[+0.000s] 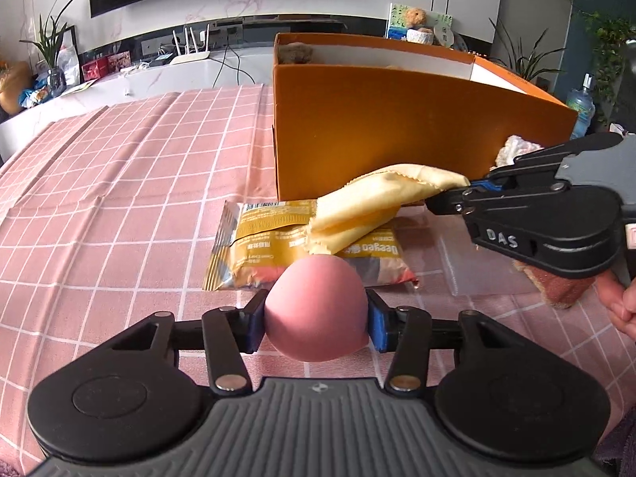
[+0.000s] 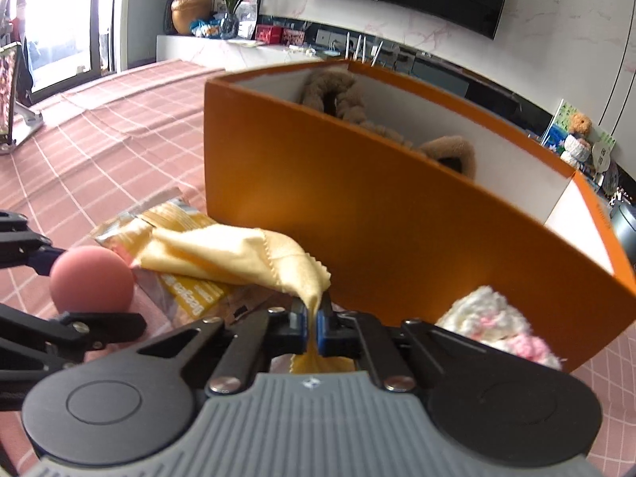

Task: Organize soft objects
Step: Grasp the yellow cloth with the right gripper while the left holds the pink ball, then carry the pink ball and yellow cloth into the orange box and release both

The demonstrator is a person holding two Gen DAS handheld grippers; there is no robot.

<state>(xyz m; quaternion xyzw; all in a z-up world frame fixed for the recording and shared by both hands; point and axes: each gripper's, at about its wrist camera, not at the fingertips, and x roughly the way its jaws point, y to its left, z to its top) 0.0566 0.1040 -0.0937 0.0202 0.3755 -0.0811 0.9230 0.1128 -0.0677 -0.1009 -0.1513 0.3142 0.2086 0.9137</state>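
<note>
My left gripper is shut on a pink soft ball, held just above the pink checked tablecloth; the ball also shows in the right wrist view. My right gripper is shut on a corner of a yellow cloth, which drapes over a gold snack packet. The same cloth and packet lie in front of the ball in the left wrist view. An orange box stands behind them, with brown plush items inside.
A white and pink knitted item lies against the box's near wall on the right. A reddish sponge-like piece sits under the right gripper. The tablecloth stretches to the left. A TV counter stands behind the table.
</note>
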